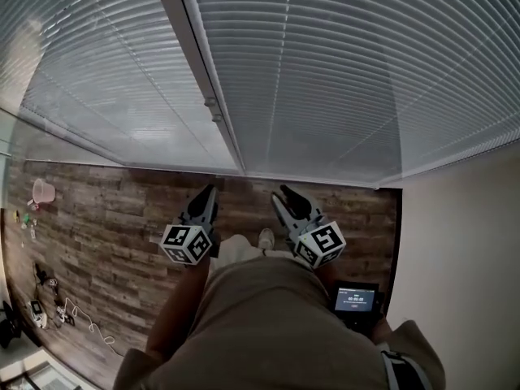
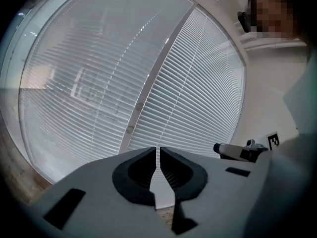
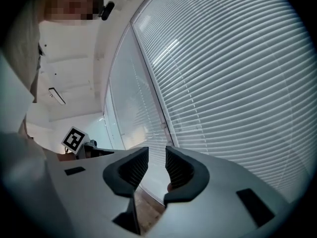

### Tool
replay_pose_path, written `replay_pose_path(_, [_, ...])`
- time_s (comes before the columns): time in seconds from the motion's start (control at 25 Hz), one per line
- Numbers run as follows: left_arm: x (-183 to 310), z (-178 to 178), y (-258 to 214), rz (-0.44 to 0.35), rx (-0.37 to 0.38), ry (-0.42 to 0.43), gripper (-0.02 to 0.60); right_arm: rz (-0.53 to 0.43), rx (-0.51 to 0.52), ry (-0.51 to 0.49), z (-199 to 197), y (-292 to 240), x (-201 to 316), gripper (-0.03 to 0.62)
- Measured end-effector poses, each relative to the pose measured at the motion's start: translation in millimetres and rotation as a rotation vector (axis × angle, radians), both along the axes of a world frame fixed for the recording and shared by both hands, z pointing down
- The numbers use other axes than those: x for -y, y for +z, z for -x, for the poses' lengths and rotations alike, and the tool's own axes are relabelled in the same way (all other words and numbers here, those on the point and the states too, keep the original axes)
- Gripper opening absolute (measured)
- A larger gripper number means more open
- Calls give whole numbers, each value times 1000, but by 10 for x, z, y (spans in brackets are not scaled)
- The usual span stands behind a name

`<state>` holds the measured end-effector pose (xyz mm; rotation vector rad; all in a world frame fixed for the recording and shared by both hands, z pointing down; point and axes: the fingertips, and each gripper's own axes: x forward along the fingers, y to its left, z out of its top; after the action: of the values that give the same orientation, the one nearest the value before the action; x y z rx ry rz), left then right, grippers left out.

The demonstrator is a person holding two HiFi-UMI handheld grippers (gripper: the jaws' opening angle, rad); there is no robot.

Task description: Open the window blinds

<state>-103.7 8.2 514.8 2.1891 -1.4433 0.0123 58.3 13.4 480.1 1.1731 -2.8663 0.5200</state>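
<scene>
Beige shirt [image 1: 268, 323] fills the bottom of the head view, with a small lit screen [image 1: 355, 301] at its right edge. Both grippers are held out ahead of the torso, side by side above the wood floor [image 1: 114, 210], pointing at the blinds [image 1: 325, 71].

Left gripper [image 1: 210, 192]: jaws closed to a thin slit, nothing between them. Right gripper [image 1: 286, 193]: jaws parted with a clear gap, nothing between them. Neither touches the blinds.

Blinds: two panels, slats closed, reaching down near the floor, split by a vertical frame post [image 1: 199, 71]. Cream wall [image 1: 467, 242] to the right. Pink cup [image 1: 42, 191] and white cable [image 1: 81, 319] lie on the floor far left, well apart from the grippers.
</scene>
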Motion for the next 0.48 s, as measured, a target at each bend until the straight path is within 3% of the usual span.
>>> replay_pose_path(0.28, [90,-194,73,-4,50,-29,19,33,4,-2,-286,166,23,112])
replay_pose_path(0.48, [458,-211,-280,-34,81,-43,57,55,16,3,-331,48,127,112])
